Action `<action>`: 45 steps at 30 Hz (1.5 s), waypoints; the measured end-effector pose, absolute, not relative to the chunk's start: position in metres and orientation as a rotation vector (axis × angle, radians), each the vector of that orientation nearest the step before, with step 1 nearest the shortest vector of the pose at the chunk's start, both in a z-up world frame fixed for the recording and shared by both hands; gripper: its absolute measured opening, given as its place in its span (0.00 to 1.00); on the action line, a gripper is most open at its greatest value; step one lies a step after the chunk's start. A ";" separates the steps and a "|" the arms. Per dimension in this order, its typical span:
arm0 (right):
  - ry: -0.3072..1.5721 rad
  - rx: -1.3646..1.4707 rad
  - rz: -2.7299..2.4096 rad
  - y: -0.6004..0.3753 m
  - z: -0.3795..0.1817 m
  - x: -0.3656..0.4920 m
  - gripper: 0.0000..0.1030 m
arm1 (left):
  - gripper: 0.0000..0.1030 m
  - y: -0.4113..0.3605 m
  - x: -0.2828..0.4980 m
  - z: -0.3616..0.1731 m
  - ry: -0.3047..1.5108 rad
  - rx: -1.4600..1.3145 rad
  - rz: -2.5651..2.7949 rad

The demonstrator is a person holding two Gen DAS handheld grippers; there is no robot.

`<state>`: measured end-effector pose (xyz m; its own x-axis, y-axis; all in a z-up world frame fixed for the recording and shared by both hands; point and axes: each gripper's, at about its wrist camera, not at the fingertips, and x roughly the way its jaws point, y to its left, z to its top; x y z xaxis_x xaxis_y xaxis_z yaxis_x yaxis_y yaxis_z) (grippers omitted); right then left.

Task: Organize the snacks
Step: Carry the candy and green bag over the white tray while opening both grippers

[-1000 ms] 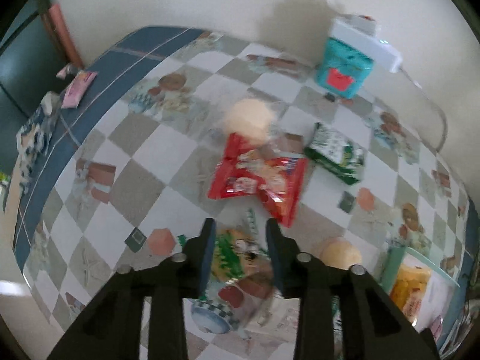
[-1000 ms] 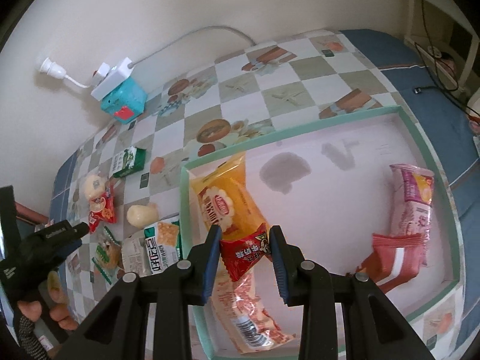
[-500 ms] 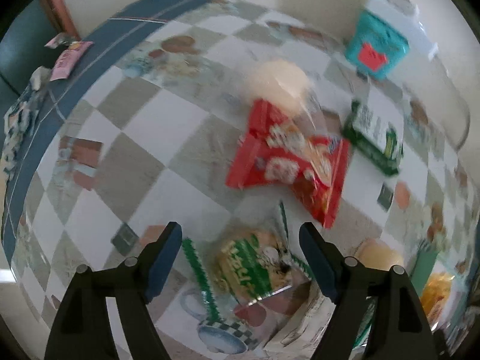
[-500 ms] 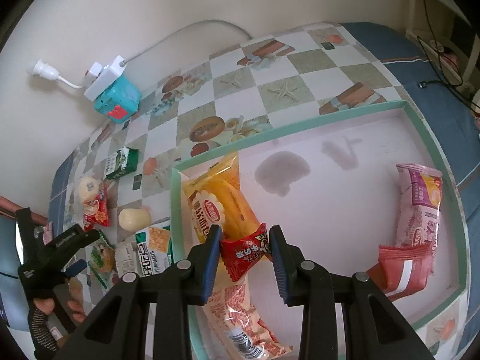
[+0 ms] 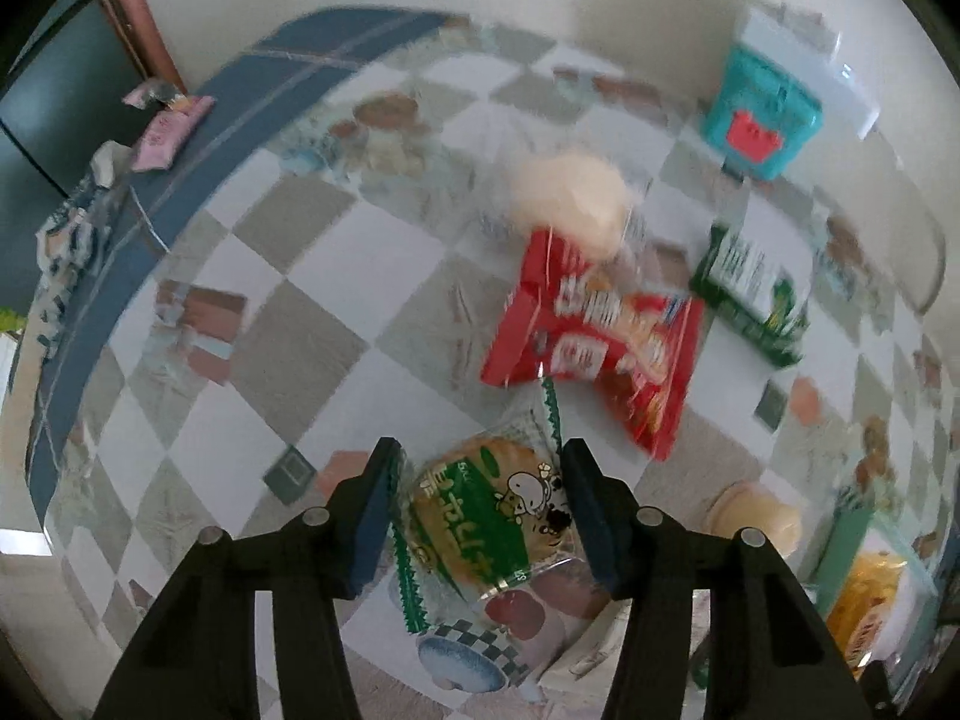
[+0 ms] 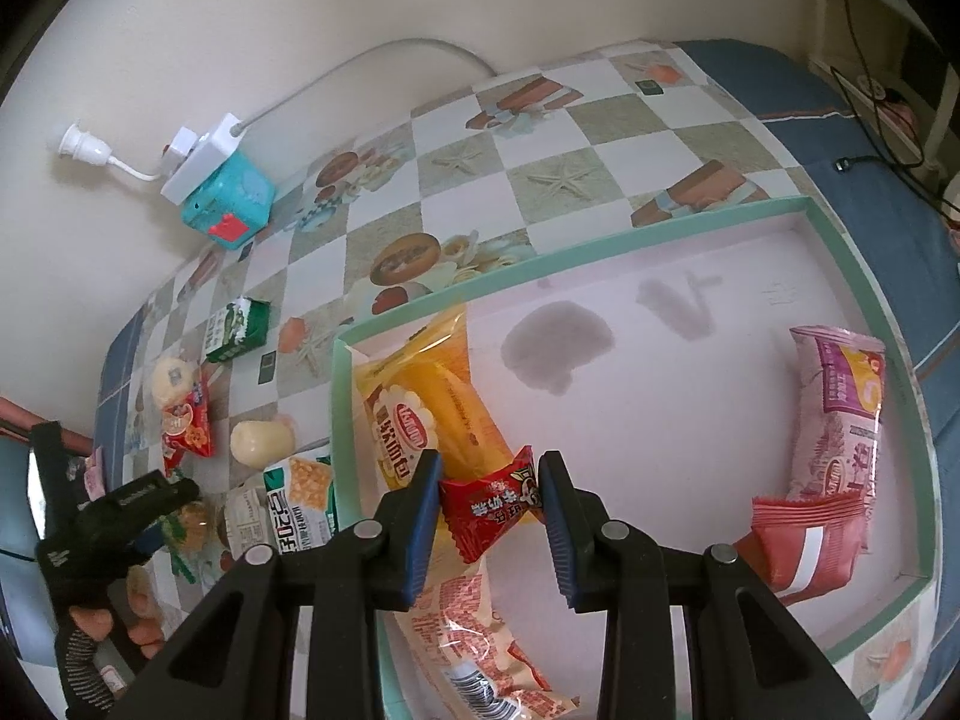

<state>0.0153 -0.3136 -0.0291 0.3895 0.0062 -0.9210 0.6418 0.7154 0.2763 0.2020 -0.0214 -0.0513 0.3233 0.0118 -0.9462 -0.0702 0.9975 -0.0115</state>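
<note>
Five snack packets (image 6: pixel 837 414) in tray (image 6: pixel 864 276)

- Setting: a room in a home.
- Table (image 6: pixel 600 138) stands against a plain cream wall (image 6: pixel 240 18); it wears a checked oilcloth printed with food and starfish, with a blue border.
- White power strip (image 6: pixel 201 159) with a cable sits on a teal box (image 6: pixel 231 207) by the wall.
- Packaged snacks (image 5: pixel 594 336) lie loose on the cloth.
- Dark cables (image 6: pixel 870 120) trail at the far right.
</note>
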 end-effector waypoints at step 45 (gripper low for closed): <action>1.111 0.735 -0.765 -0.398 -0.022 -0.049 0.85 | 0.89 -0.187 0.128 -0.007 1.224 0.157 -0.404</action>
<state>-0.0495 -0.3981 -0.0220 0.2555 -0.1632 -0.9529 0.8317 0.5396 0.1306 0.1278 -0.1875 -0.0066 0.2796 -0.2158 -0.9356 0.3828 0.9187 -0.0975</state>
